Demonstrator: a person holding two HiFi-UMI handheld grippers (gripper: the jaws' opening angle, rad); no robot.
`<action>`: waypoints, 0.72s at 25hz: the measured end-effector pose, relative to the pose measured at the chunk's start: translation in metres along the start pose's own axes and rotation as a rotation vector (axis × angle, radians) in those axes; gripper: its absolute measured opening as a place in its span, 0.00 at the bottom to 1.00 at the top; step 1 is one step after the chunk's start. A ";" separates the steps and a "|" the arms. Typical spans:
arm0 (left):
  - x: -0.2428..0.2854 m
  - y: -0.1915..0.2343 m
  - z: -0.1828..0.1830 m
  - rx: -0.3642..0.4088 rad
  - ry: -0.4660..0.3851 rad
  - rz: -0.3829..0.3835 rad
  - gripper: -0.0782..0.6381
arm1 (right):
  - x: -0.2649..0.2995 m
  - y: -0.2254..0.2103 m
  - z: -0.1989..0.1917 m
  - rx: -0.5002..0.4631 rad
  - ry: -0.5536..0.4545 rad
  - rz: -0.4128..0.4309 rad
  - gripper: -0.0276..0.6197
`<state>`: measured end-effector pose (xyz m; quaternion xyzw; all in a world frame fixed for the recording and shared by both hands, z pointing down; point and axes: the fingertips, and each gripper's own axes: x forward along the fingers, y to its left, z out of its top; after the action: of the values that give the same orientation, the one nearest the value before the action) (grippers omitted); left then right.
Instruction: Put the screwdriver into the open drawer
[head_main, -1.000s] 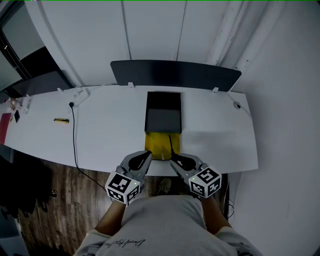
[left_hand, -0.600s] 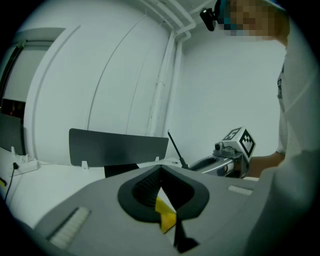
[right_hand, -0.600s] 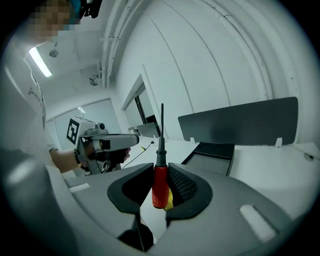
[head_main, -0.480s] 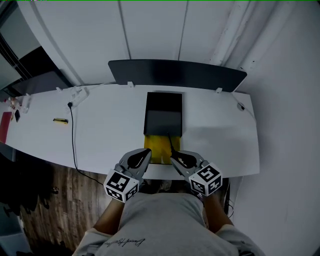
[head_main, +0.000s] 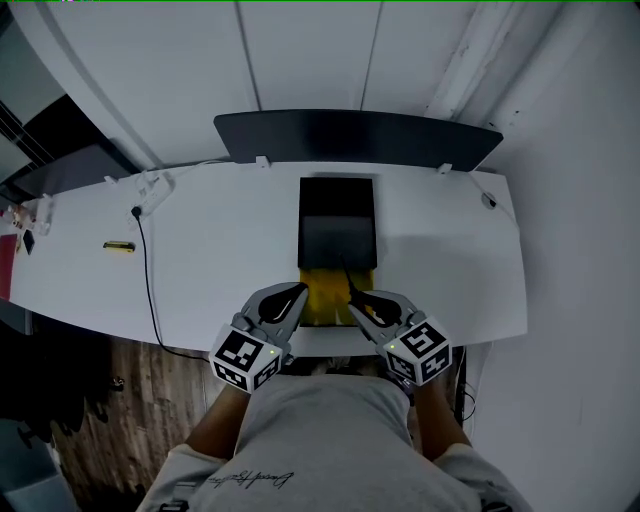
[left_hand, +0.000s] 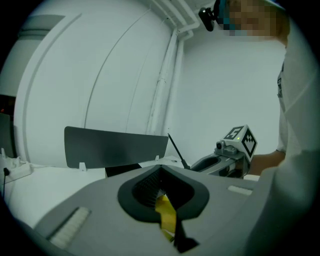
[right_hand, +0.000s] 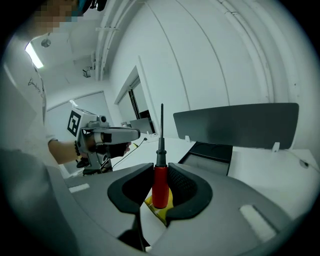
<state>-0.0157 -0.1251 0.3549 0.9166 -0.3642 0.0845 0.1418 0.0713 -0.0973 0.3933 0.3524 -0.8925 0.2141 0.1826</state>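
Note:
My right gripper (head_main: 358, 299) (right_hand: 160, 167) is shut on the red handle of a screwdriver (right_hand: 160, 184). Its thin black shaft (head_main: 349, 281) points forward over a yellow open drawer (head_main: 322, 290), which juts from a dark drawer unit (head_main: 338, 228) at the white desk's (head_main: 220, 260) front edge. In the left gripper view the shaft (left_hand: 177, 151) sticks up from the right gripper (left_hand: 220, 160). To the drawer's left my left gripper (head_main: 296, 292) (left_hand: 160, 170) is shut with nothing in it; yellow shows behind its pads.
A dark partition panel (head_main: 355, 135) stands along the desk's back edge. A black cable (head_main: 150, 280) runs from a power strip (head_main: 152, 188) over the front edge, and a small yellow item (head_main: 120, 246) lies at the far left. A white wall closes the right side.
Both grippers have edged forward toward the yellow drawer, and the screwdriver shaft now reaches further over it. The right grip is unchanged.

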 end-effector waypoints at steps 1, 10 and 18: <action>0.001 0.003 0.000 -0.003 0.001 -0.004 0.11 | 0.002 -0.001 0.000 0.000 0.005 -0.006 0.21; 0.013 0.017 -0.004 -0.022 0.018 -0.031 0.11 | 0.012 -0.017 -0.005 0.001 0.057 -0.055 0.21; 0.022 0.019 -0.016 -0.023 0.041 -0.052 0.11 | 0.022 -0.025 -0.018 -0.012 0.115 -0.065 0.21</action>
<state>-0.0141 -0.1471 0.3796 0.9221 -0.3382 0.0953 0.1620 0.0770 -0.1167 0.4252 0.3672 -0.8700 0.2224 0.2425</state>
